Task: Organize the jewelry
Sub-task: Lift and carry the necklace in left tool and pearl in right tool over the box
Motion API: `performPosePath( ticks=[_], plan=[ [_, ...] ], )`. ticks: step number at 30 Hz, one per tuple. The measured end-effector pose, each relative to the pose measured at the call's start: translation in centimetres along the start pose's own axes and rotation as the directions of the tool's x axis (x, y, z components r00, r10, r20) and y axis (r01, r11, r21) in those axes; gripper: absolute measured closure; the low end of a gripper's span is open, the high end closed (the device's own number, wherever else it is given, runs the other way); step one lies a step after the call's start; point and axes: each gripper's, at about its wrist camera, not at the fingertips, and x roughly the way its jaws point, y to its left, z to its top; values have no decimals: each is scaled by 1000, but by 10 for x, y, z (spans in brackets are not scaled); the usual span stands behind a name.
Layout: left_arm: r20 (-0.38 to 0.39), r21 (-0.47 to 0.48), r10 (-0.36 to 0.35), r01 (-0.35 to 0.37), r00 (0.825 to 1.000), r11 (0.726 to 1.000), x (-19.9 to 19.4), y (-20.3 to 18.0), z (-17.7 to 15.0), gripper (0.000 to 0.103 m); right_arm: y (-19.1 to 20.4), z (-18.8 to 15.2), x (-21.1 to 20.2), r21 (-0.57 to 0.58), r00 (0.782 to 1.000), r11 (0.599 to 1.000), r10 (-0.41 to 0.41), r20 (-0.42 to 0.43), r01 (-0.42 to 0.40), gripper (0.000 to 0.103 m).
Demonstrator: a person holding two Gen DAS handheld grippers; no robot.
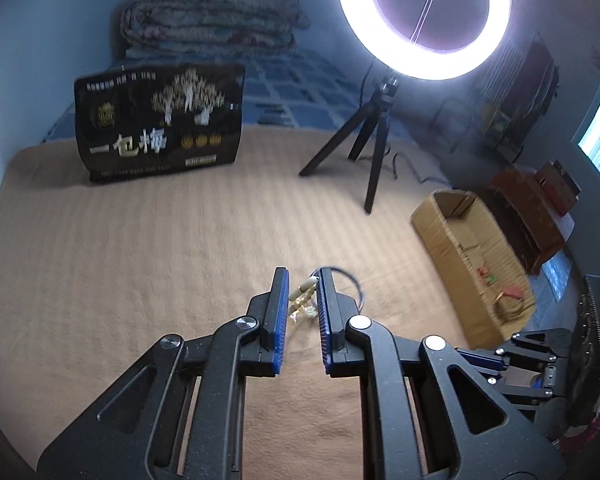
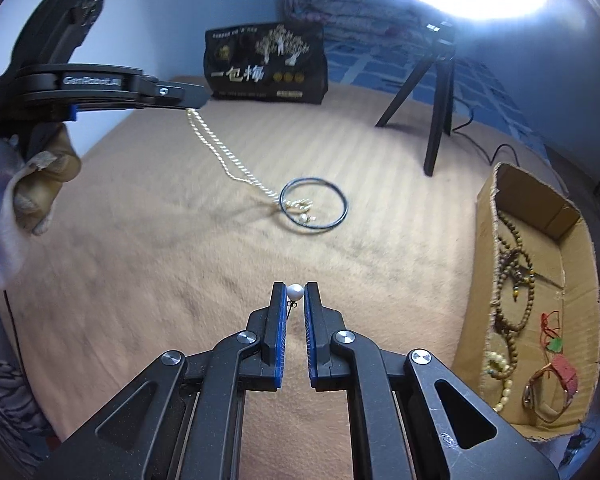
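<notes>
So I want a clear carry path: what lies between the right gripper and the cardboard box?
Nothing: in the right wrist view, only bare tan blanket separates the right gripper from the cardboard box.

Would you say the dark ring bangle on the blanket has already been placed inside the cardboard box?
No, the dark ring bangle lies on the tan blanket, apart from the cardboard box that holds the bead strands.

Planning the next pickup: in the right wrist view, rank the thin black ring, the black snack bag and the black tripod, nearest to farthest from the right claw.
1. Thin black ring, centre blanket.
2. Black tripod, right.
3. Black snack bag, far back.
</notes>
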Motion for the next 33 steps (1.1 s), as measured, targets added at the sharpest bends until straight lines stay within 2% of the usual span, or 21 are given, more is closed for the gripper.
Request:
performPosePath(
  ticks=[5, 15, 23, 33],
  plan=[
    [45, -11, -23, 24, 999, 1000, -19, -5, 9, 102, -4, 5, -15, 18, 999, 1000, -5, 39, 4, 96],
    [86, 1, -53, 53, 995, 999, -40, -21, 12, 102, -21, 10, -36, 70, 995, 997, -19, 95, 13, 96],
    [134, 54, -116, 109, 984, 993, -63, -54, 19, 102, -37, 13, -56, 107, 990, 994, -39, 139, 24, 96],
    [137, 111, -200, 186, 970, 976, -60, -102, 30, 102, -80, 13, -79, 195, 980, 979, -91, 174, 57, 96]
  ],
)
